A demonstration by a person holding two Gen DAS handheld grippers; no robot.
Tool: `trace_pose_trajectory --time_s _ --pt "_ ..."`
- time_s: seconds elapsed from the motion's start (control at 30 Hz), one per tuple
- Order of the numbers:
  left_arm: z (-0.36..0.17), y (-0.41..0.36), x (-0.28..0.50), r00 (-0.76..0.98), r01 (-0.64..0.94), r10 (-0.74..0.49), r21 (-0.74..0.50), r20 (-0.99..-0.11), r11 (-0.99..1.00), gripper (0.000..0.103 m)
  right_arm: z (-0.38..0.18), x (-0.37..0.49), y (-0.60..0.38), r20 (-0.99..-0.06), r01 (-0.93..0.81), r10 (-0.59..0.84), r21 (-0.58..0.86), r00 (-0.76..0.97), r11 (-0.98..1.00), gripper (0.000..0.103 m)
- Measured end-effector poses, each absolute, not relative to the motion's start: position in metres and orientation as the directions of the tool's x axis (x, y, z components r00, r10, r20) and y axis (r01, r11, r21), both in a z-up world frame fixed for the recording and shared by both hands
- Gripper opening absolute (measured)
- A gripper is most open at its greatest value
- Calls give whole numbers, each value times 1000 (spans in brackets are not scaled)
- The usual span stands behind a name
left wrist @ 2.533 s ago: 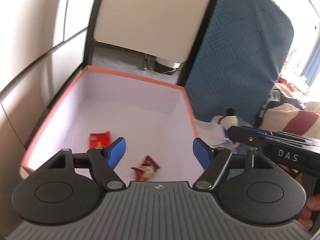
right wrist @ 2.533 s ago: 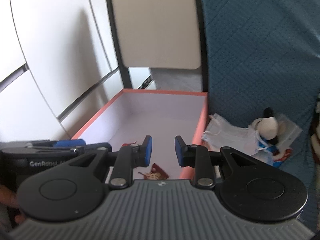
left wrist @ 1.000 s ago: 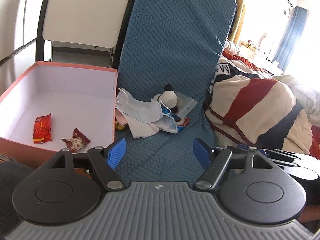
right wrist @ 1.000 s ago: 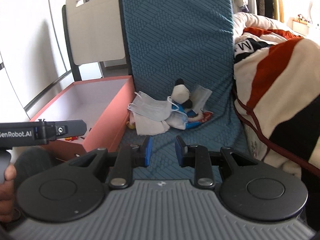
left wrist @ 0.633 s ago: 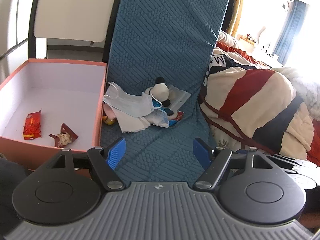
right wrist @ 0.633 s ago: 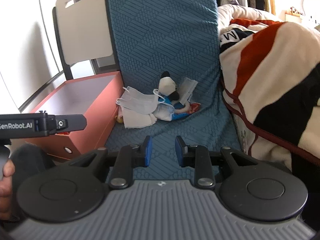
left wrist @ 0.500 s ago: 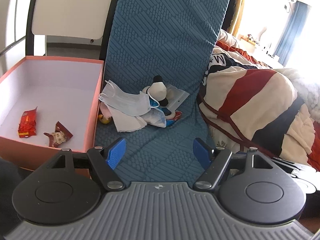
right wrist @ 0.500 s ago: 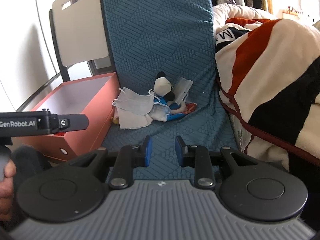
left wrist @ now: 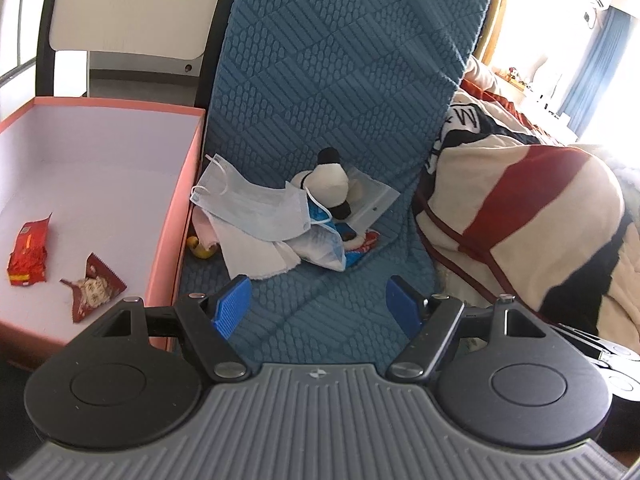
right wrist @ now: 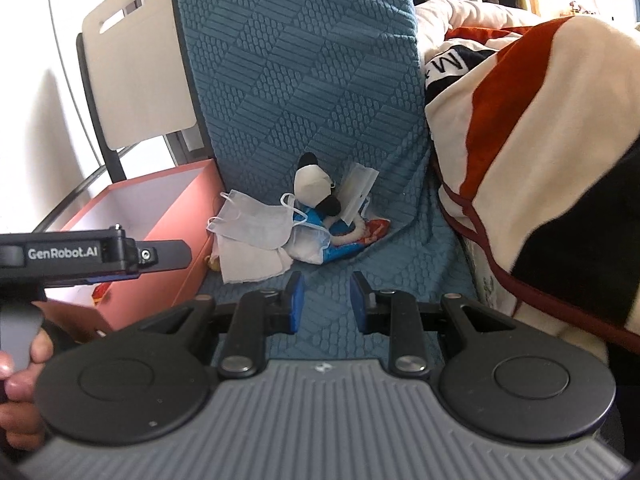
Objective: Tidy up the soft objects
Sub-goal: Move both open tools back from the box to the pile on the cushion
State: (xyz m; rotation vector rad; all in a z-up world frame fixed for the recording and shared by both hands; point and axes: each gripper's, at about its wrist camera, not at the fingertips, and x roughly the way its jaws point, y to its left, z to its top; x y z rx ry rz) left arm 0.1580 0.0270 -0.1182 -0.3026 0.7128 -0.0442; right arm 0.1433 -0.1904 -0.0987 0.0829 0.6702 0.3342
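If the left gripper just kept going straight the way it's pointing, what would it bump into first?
Probably the blue quilted cover on the seat, just short of the pile. The open left gripper aims down at bare fabric; the white cloth lies slightly beyond, though depth is hard to judge.

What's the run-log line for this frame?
phase: approaching pile | left gripper: open, empty | right gripper: narrow gap, empty | face mask: top of pile, on blue cushion | box: two snack wrappers inside

Blue quilted seat cover [left wrist: 332,312] carries face masks [left wrist: 256,208], plush toy [left wrist: 326,184].
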Motion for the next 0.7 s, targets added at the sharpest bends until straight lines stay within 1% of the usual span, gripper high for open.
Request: trace_pose_trajectory --time_s 0.17,0.3,0.47,0.7 --pt "-130 35 180 743 -49 -162 -294 -650 954 78 -107 163 -185 -585 -282 339 190 737 940 29" --pt "-137 37 196 747 -31 -165 -282 -644 959 78 -114 179 -183 -577 -283 360 223 733 933 29" --pt "-142 34 218 749 11 -197 -285 -632 958 78 -121 197 -184 -570 -267 377 270 730 925 30" --pt "-154 39 252 741 11 -231 -333 -631 943 77 -131 219 -176 -587 -277 387 273 711 921 30"
